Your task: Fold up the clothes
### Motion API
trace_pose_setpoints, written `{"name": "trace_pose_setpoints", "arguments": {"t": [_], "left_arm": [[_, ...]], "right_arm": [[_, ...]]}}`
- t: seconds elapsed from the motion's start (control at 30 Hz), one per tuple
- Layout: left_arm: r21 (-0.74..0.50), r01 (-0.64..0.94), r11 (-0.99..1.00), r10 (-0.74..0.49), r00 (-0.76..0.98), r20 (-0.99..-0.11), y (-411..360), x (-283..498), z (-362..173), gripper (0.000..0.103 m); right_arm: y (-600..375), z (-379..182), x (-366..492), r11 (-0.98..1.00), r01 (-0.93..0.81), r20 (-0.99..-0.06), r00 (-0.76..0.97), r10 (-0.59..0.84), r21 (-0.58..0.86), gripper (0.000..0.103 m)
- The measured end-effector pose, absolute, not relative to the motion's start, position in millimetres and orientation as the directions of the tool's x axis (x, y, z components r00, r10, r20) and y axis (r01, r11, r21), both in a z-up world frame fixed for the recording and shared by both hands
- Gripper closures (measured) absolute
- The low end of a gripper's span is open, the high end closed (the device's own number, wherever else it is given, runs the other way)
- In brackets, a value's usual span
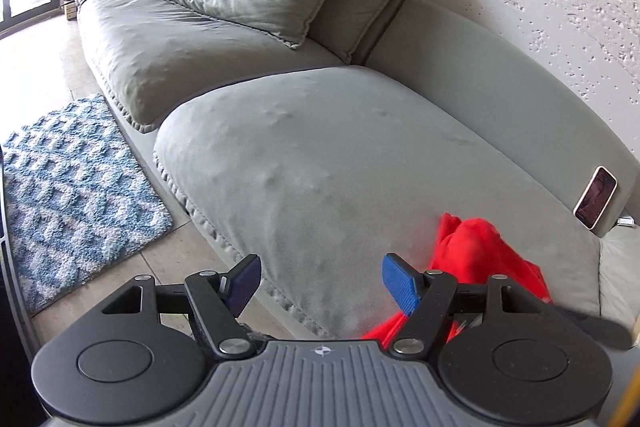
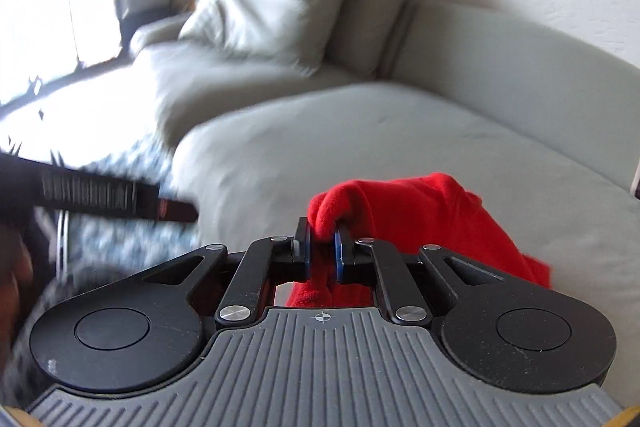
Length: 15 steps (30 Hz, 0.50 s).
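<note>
Red garment pinched on the grey sofa

The right gripper has its fingers clamped on a bunched fold of the red garment, which lies crumpled on the sofa seat cushion. The left gripper hovers with its fingers spread apart and empty, the garment just to its right. A phone leans against the backrest.

Red garment: soft fleecy fabric, bunched and crumpled, not folded. One rolled edge pinched and lifted off grey sofa seat cushion; rest drapes down onto cushion near its front right part.
</note>
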State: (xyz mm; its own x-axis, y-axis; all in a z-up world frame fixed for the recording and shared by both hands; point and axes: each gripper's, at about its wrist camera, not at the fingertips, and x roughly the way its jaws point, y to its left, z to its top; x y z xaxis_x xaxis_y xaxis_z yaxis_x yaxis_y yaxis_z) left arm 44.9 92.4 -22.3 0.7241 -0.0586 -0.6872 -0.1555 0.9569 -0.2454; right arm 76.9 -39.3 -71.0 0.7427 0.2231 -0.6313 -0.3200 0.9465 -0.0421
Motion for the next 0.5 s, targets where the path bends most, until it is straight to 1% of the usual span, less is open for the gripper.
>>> {"name": "trace_pose_setpoints", "arguments": {"t": [0.03,0.1,0.13,0.17,0.2,0.27,0.33,0.43,0.5], "left_arm": [[-0.243,-0.152,0.958,-0.060,0.721,-0.690,91.9,45.7,-22.6,0.036],[-0.235,-0.128,0.964,-0.073,0.717,-0.693,88.0,50.6,-22.8,0.036],[-0.229,-0.110,0.967,-0.083,0.717,-0.692,84.6,53.3,-22.4,0.036],[-0.222,-0.089,0.971,-0.092,0.719,-0.689,80.0,56.4,-21.6,0.035],[-0.214,-0.066,0.975,-0.102,0.720,-0.687,73.8,60.1,-20.6,0.035],[-0.201,-0.010,0.980,-0.133,0.719,-0.682,58.2,69.1,-18.9,0.035],[-0.185,0.069,0.980,-0.178,0.714,-0.678,36.5,81.6,-16.8,0.035],[-0.151,0.179,0.972,-0.234,0.696,-0.679,-1.1,105.9,-14.9,0.035],[-0.152,0.242,0.958,-0.277,0.664,-0.695,-28.9,124.5,-17.6,0.035]], "right_arm": [[-33.8,-79.8,77.6,0.932,-0.357,-0.669,0.706,0.231,-0.055,0.090],[-31.6,-89.8,71.6,0.911,-0.410,-0.719,0.647,0.254,-0.048,0.080],[-32.5,-92.4,67.4,0.902,-0.429,-0.734,0.624,0.267,-0.037,0.069],[-39.1,-88.5,59.7,0.904,-0.428,-0.726,0.624,0.288,-0.010,0.056],[-48.1,-83.2,52.2,0.907,-0.421,-0.718,0.625,0.307,0.021,0.051],[-74.5,-70.9,37.6,0.914,-0.395,-0.703,0.623,0.343,0.097,0.050],[-109.2,-57.7,26.6,0.925,-0.329,-0.674,0.641,0.366,0.190,0.050],[-170.4,-44.3,18.5,0.928,-0.165,-0.625,0.698,0.349,0.334,0.050],[-213.3,-43.1,25.5,0.912,-0.021,-0.615,0.732,0.293,0.409,0.050]]}}
